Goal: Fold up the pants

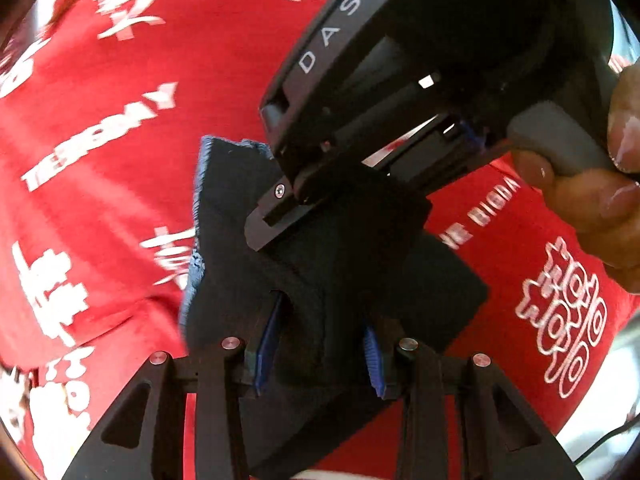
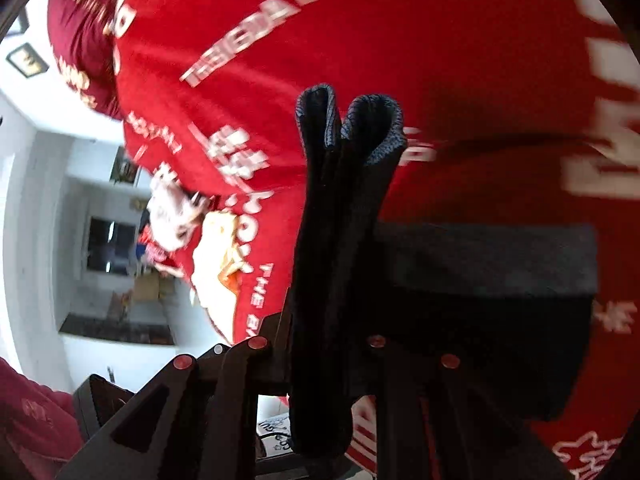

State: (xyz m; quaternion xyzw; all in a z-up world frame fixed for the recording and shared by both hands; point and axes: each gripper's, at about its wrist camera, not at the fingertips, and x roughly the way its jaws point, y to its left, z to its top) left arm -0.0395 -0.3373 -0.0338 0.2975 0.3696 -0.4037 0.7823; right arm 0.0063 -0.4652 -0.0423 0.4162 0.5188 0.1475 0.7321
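**Pants bunched and lifted, fold unfinished**

We hold the dark pants [image 1: 340,264] up against the red shirt [image 1: 120,160]. Our left hand-held gripper [image 1: 320,360] and right hand-held gripper [image 2: 320,360] both clamp bunched layers. Laying flat and the last fold seem left.

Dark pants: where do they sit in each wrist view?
Left wrist: dark pants centre, bunched between the left tool fingers, right tool gripping from above.
Right wrist: centre, folded layers standing upright in the right tool.
Shared landmark: red printed shirt behind.
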